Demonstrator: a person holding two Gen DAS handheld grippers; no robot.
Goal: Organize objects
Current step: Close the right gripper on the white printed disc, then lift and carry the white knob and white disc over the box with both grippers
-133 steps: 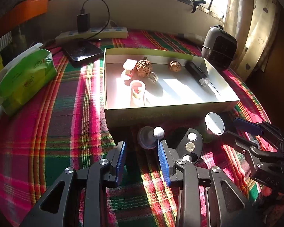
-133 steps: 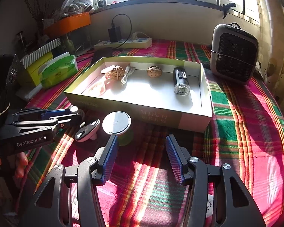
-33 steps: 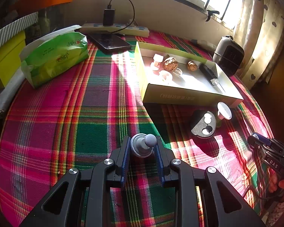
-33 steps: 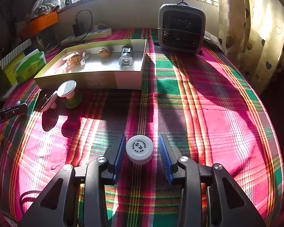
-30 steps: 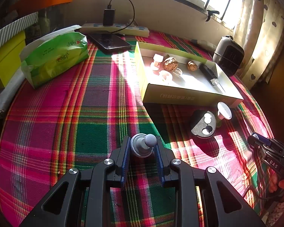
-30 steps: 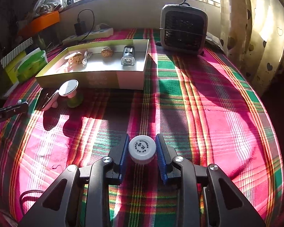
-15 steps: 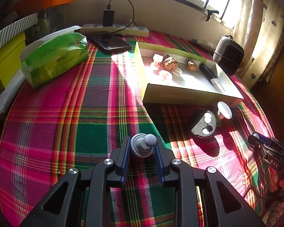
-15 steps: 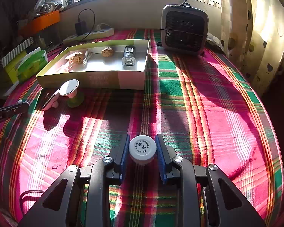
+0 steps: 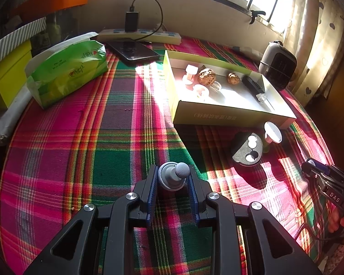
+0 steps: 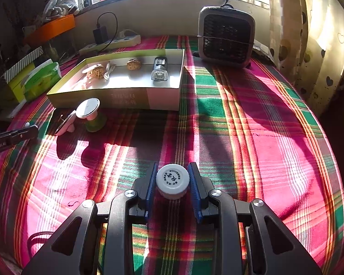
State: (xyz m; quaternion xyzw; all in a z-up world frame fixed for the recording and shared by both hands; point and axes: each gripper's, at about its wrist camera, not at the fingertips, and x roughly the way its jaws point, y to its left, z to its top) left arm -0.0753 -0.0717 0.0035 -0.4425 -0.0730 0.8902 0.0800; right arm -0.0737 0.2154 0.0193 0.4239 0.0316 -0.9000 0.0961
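Observation:
My left gripper (image 9: 173,178) is shut on a small grey knob-shaped holder (image 9: 173,177) and holds it above the plaid tablecloth. My right gripper (image 10: 172,181) is shut on a white-capped bottle (image 10: 172,180). An open shallow box (image 9: 227,112) (image 10: 126,96) holds two walnuts, white pieces and a black device. In front of the box stand a grey disc with white circles (image 9: 247,151) and a green-based round mirror (image 10: 88,108).
A green tissue pack (image 9: 66,71), a yellow box, a phone (image 9: 131,50) and a power strip (image 9: 140,35) lie at the back left. A small grey fan heater (image 10: 226,36) stands at the back right. The table edge curves close on the right.
Since 4.4 s ago both grippers pulled back from the box and closed, the left on the grey holder, the right on the bottle. Over the last half second almost nothing moves.

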